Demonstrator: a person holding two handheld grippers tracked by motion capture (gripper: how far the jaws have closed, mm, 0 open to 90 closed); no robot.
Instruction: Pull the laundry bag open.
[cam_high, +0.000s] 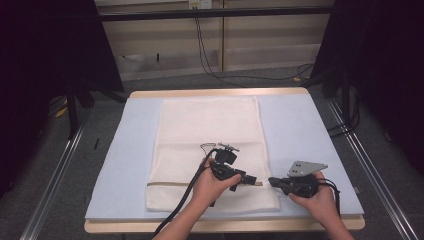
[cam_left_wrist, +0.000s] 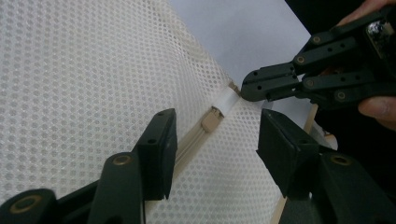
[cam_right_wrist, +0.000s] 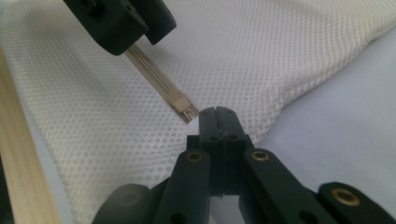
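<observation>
One white mesh laundry bag (cam_high: 210, 150) lies flat on the pale blue table mat (cam_high: 300, 130), its single beige zipper (cam_left_wrist: 187, 144) running toward three o'clock near the front edge. The right gripper (cam_right_wrist: 217, 112) has its jaws pressed together, pinching the white fabric tab (cam_left_wrist: 227, 100) at the zipper's end. The left gripper (cam_left_wrist: 212, 140) is spread, straddling the one small beige slider (cam_left_wrist: 211, 120). It should centre on the slider and close squarely, keeping the tab taut.

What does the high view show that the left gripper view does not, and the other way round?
High view: the whole mesh bag lying on the blue mat, and both of the person's forearms. Left gripper view: the beige zipper slider between the open jaws of the left gripper, untouched, and the right gripper shut on a white tab. Both: the mesh, the zipper line, both grippers.
</observation>
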